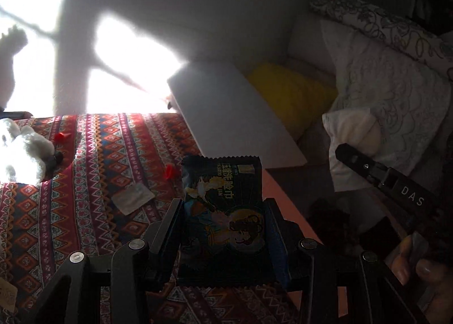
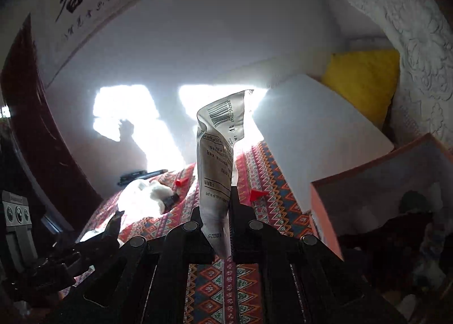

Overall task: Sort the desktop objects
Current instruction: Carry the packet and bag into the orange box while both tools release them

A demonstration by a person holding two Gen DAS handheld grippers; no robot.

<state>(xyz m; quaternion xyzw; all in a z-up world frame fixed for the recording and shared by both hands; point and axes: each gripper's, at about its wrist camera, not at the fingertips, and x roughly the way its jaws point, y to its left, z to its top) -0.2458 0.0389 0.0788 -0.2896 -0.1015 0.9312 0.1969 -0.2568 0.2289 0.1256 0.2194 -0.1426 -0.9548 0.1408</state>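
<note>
In the left wrist view my left gripper (image 1: pixel 223 205) is shut on a dark blue packet (image 1: pixel 222 182) with a cartoon print, held flat above the patterned tablecloth (image 1: pixel 107 154). My right gripper (image 2: pixel 216 208) is shut on a white sachet (image 2: pixel 219 137) with a barcode, which stands up bent between its fingers. One black finger of the right gripper (image 1: pixel 379 175) and a person's hand (image 1: pixel 410 261) show at the right of the left wrist view. A small clear sachet (image 1: pixel 133 198), red caps (image 1: pixel 169 171) and a white plush toy (image 1: pixel 22 154) lie on the cloth.
An orange-walled open box (image 2: pixel 321 210) with dark contents stands at the table's right edge. A white slab (image 2: pixel 311 131) leans behind it, with a yellow cushion (image 2: pixel 365 80) and white patterned pillows (image 1: pixel 390 92) beyond. A black pen (image 2: pixel 138 175) lies near the sunlit wall.
</note>
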